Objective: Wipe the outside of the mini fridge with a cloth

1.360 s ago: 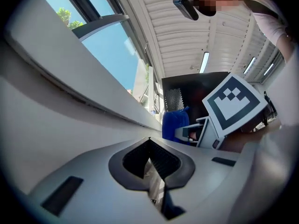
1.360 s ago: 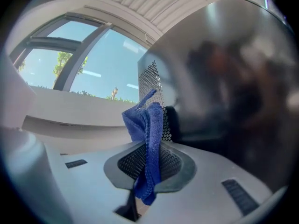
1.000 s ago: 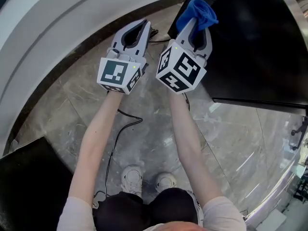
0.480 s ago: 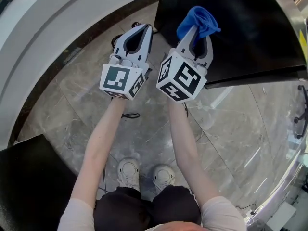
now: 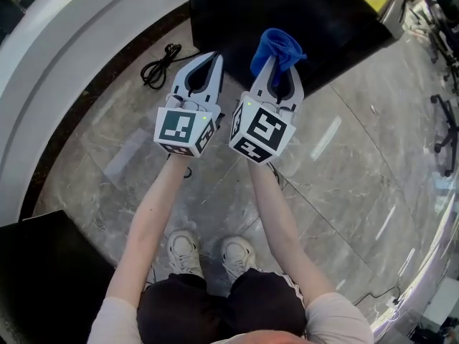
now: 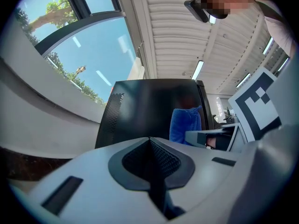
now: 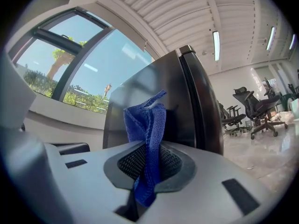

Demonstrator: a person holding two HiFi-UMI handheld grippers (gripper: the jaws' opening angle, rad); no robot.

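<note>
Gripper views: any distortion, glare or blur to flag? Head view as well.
Left gripper view: heavy fisheye, dark corners, mosaic patch at top, mini fridge reads near-black against bright windows. Right gripper view: same fisheye, cloth sharp, soft sheen on the fridge side. Head view: sharp, streaky light reflections on the glossy floor.

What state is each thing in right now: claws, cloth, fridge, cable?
left claw: shut, nothing in it.
right claw: shut on the blue cloth.
blue cloth: bunched, pinched mid-length, top end standing free above the claw.
mini fridge: upright, door looks shut.
black cable: loosely coiled on the floor.
</note>
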